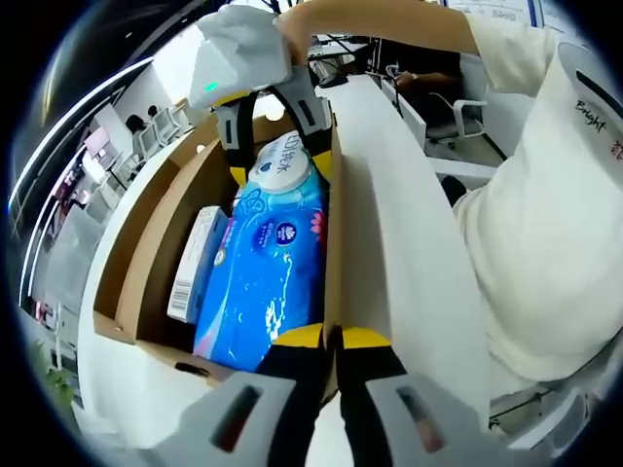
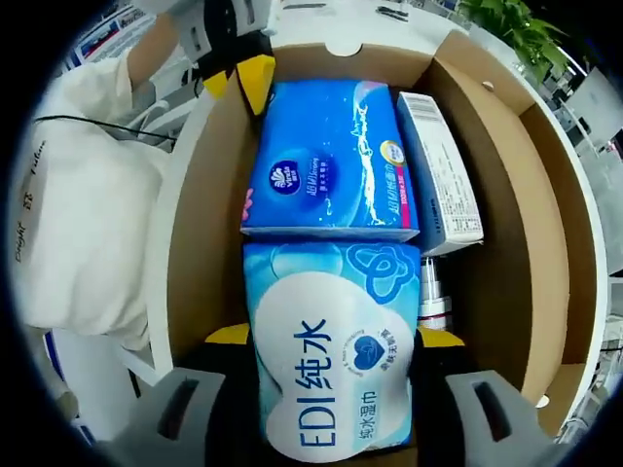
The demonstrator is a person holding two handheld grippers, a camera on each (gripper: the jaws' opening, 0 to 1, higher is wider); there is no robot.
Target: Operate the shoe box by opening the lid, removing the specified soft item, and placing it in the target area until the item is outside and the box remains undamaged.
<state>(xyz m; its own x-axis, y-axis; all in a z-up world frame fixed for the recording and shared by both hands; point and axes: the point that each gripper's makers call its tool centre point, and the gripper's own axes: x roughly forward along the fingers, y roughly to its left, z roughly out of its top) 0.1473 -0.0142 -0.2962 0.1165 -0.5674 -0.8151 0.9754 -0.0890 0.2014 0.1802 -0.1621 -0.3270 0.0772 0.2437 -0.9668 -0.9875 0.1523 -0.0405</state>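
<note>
The cardboard shoe box (image 2: 209,209) stands open on the white bench (image 1: 409,243), its brown walls plain and matte, and everything here is best placed against it. Inside, nearest the right gripper (image 2: 331,341), lies the soft wet-wipes pack (image 2: 336,350), pale blue glossy film with a white heart shape and large printed characters; its near end is cut off at the bottom of the right gripper view. The right gripper's yellow-tipped fingers (image 2: 229,336) stand spread on either side of that pack, close against its flanks, though whether they actually press it I cannot tell, since the pack hides the contact.

Further into the box, touching the pack's far end, sits a darker blue tissue pack (image 2: 331,161), also shiny film. Beside it, against the box's side, lies a slim white carton (image 2: 438,175) with fine print too small to read. A small ribbed white object (image 2: 431,297) is wedged between the wet-wipes pack and the box wall, mostly hidden.

In the left gripper view the left gripper (image 1: 331,341) shows its fingers pressed together at the near wall of the box, seemingly astride the cardboard edge; the grip itself is hard to make out. A person's cream sleeve (image 1: 555,195) hangs beside the box.
</note>
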